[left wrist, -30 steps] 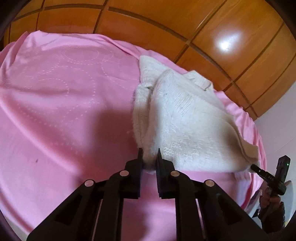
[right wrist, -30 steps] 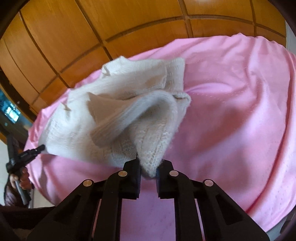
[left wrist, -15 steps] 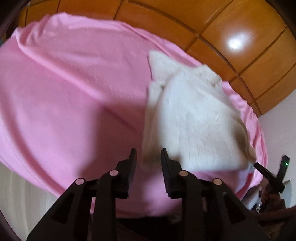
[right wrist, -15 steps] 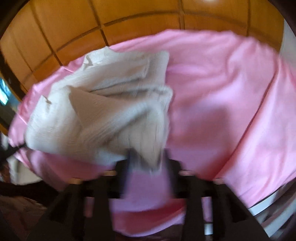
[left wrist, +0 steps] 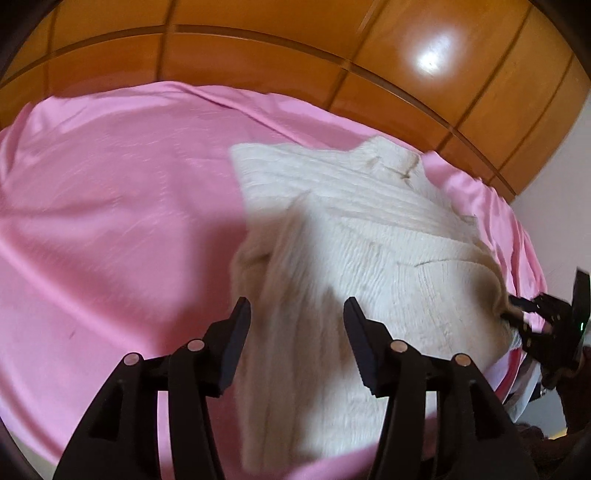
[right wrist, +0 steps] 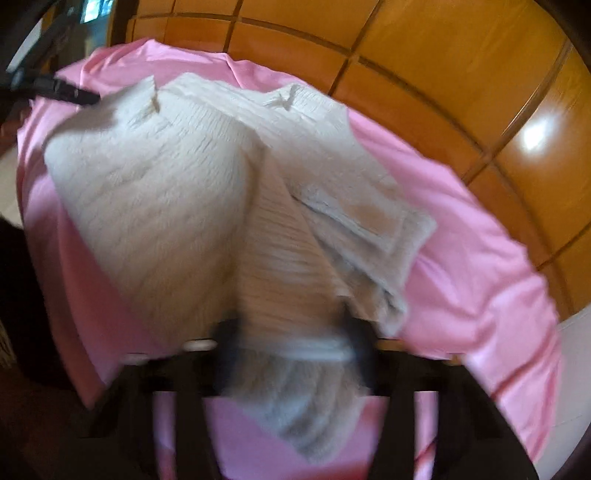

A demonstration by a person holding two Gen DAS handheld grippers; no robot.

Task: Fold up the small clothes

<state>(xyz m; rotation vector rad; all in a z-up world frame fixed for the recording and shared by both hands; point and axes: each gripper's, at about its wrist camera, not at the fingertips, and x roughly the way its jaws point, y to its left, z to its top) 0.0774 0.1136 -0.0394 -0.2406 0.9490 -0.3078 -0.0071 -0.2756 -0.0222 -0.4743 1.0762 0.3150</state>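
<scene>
You have a pink sheet (left wrist: 110, 206) covering the bed, with a cream knit (left wrist: 369, 236) lying rumpled on it.

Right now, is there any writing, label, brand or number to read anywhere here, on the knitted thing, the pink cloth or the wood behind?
None can be read.
White knitted sweater: no tag or print shows; both views are blurred by motion.
Pink sheet: plain, no text.
Wooden panels: bare wood with only a glare spot.
Top left corner of the right wrist view: a bright patch, too small and blurred to tell.
</scene>
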